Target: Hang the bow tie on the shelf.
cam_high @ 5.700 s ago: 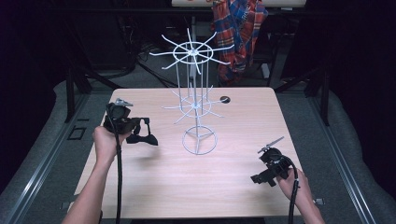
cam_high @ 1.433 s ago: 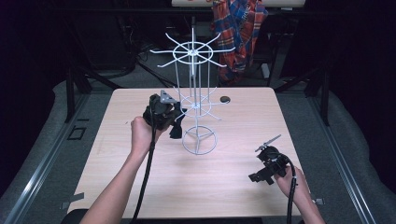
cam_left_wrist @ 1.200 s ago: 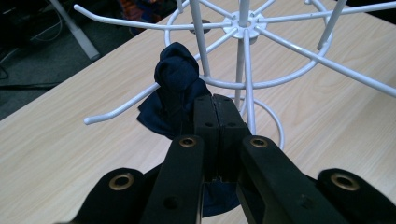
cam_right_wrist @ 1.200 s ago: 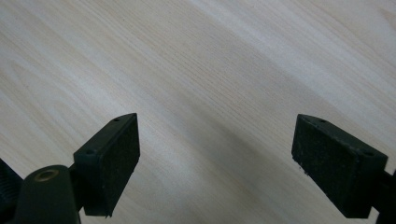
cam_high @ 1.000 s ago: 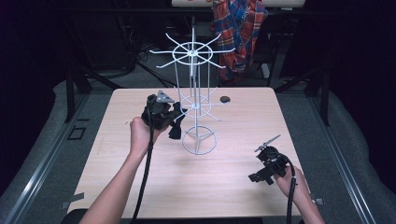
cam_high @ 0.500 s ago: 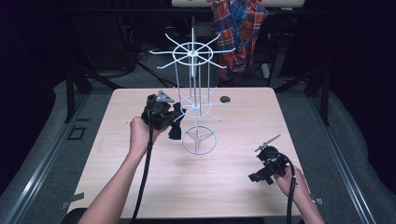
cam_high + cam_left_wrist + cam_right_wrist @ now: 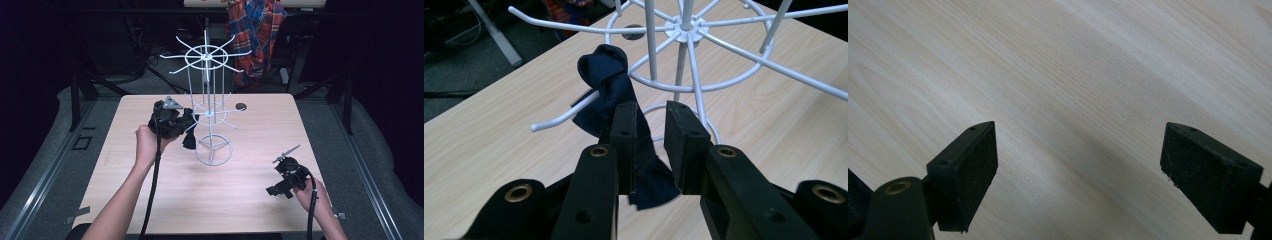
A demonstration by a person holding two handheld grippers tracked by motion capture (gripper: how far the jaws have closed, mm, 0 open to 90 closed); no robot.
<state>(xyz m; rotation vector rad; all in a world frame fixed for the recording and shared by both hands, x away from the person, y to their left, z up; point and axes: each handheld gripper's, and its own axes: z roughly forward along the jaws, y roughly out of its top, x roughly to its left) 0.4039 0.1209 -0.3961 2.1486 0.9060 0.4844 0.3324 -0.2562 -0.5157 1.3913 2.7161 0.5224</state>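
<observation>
Left gripper [image 7: 648, 145] just opening around sock [image 7: 616, 107].

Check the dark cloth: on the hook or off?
On: the cloth hangs knotted over a rack hook, its tail between the parting jaws.

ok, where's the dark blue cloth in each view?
High view: dark blue cloth hangs left of centre, beside the left gripper.
Left gripper view: centre, draped over a hook and hanging between the just-opening jaws.
Right gripper view: not in it; bare table.
Shared landmark: white wire rack, also at.
</observation>
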